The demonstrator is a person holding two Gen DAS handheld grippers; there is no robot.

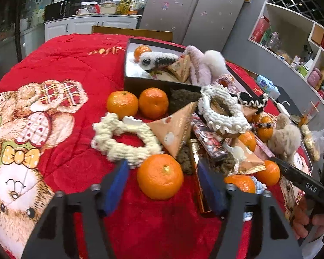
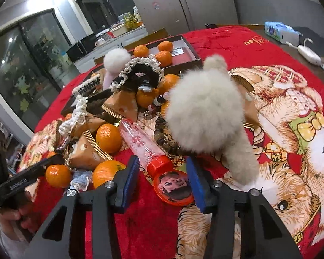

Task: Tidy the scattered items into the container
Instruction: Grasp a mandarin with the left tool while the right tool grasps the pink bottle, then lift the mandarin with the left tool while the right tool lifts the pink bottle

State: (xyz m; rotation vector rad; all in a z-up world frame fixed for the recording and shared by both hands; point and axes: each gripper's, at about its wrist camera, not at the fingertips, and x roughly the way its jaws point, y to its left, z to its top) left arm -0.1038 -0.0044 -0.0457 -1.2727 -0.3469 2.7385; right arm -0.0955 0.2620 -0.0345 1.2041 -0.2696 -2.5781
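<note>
A mandarin orange [image 1: 159,176] lies on the red blanket between the blue pads of my left gripper [image 1: 162,168]; there is a gap on both sides, so it is open. My right gripper [image 2: 162,159] straddles the red cap of a clear tube [image 2: 140,140]. Its right pad is at the cap's face disc [image 2: 173,187], its left pad is apart from it, so it is open too. The dark box [image 1: 162,85] behind the pile holds an orange, knitted toys and a packet. Oranges, scrunchies [image 1: 123,138] and triangular packets [image 1: 175,127] lie scattered around.
A fluffy beige toy [image 2: 205,112] and a bead bracelet [image 2: 162,133] lie just beyond the tube. A second shallow box [image 2: 192,51] holds oranges. A wipes pack [image 2: 278,29] and white charger [image 2: 308,54] sit at the table's far edge. Shelves [image 1: 291,43] stand to the right.
</note>
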